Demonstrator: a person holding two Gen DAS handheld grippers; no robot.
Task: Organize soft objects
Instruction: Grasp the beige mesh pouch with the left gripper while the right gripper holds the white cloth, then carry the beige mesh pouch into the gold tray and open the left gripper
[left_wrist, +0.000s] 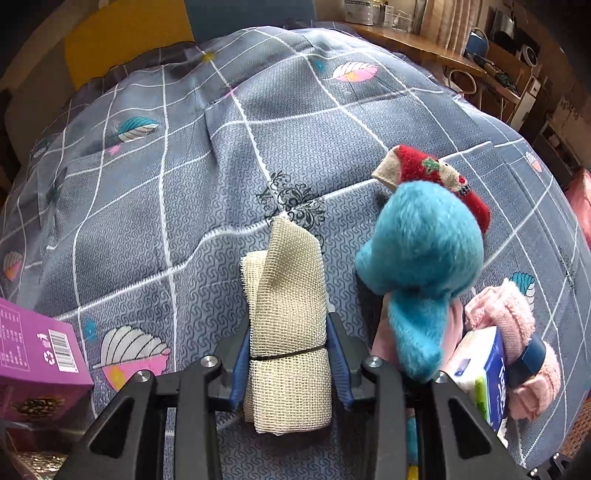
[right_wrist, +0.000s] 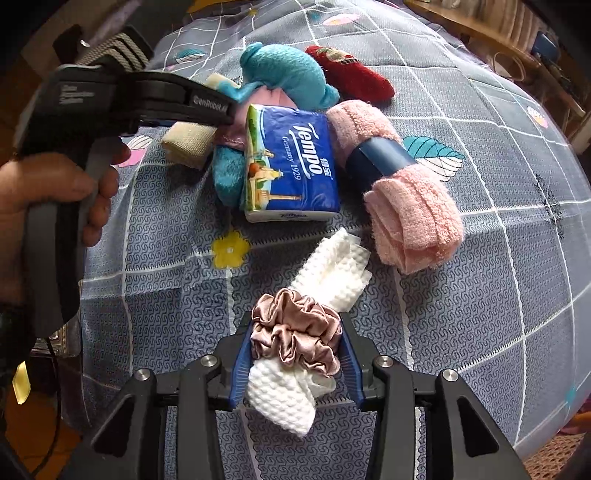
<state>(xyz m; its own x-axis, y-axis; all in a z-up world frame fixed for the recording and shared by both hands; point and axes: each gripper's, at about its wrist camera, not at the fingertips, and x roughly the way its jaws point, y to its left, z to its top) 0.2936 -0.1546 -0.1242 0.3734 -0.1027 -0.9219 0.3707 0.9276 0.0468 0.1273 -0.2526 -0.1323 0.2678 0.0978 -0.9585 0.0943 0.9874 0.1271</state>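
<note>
Left tool (left_wrist: 288, 354) is clenched on a beige gauze roll (left_wrist: 286, 332) w/ a thin black band round it; pads press both sides, roll sticks out fwd over the bed (left_wrist: 184, 184), which has a grey-blue grid cover w/ leaf prints. Right tool (right_wrist: 295, 354) grips a white dimpled cloth (right_wrist: 332, 269) bundled w/ a rose satin scrunchie (right_wrist: 295, 332), pads touching the scrunchie on both sides. Ahead of it, a pile on the bed: tissue pack (right_wrist: 291, 162), blue, reads "Tempo", "Germany 1929", plus a few Chinese chars too small to read; pink towel roll (right_wrist: 402, 192) w/ a dark blue band lies just right of the pack, touching it; teal plush (right_wrist: 284, 74) behind the pack, red sock (right_wrist: 351, 74) beside the plush. Left tool's body in right view bears "GenRobot.AI", other lettering on it blurred; a hand (right_wrist: 48, 206) holds its grip. Purple box (left_wrist: 40, 350) at left edge in left view shows a barcode & recycling mark, fine print unreadable.
</note>
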